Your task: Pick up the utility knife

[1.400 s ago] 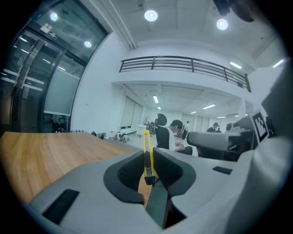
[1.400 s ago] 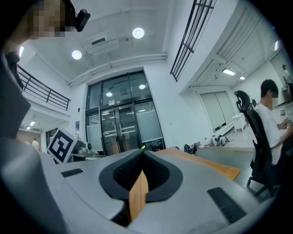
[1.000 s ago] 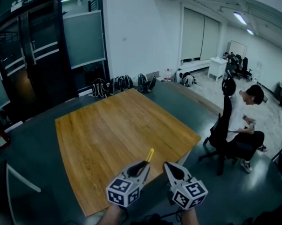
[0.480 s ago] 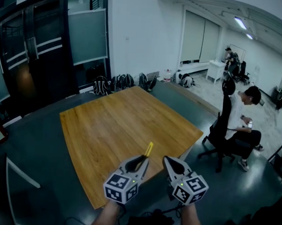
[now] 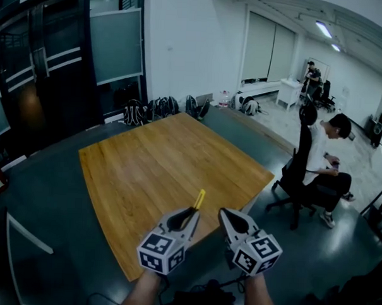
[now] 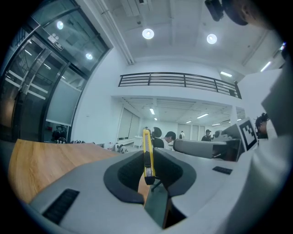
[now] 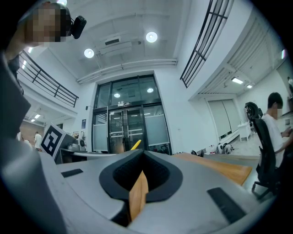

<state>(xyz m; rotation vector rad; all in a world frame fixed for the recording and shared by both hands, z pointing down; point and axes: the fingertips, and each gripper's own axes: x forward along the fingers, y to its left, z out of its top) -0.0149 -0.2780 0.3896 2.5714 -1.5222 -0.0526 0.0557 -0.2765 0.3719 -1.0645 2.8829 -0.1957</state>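
The yellow utility knife (image 5: 200, 198) sticks out forward and up from my left gripper (image 5: 191, 213), which is shut on it above the near edge of the wooden table (image 5: 153, 160). In the left gripper view the knife (image 6: 147, 153) stands upright on its edge, pinched between the dark pads of that gripper (image 6: 149, 159). My right gripper (image 5: 225, 214) is level beside the left one, shut with nothing in it. Its jaw tips meet in the right gripper view (image 7: 143, 154), where the knife's yellow end (image 7: 135, 145) shows just beyond them.
The table top is bare. A person sits on a black office chair (image 5: 303, 179) to the right of the table. Backpacks (image 5: 161, 108) line the wall behind it. Dark glass doors (image 5: 43, 66) stand at the left. A grey floor surrounds the table.
Both grippers have drawn back slightly towards the table's near edge, side by side. The knife stays gripped in the left one, and the right one stays shut.
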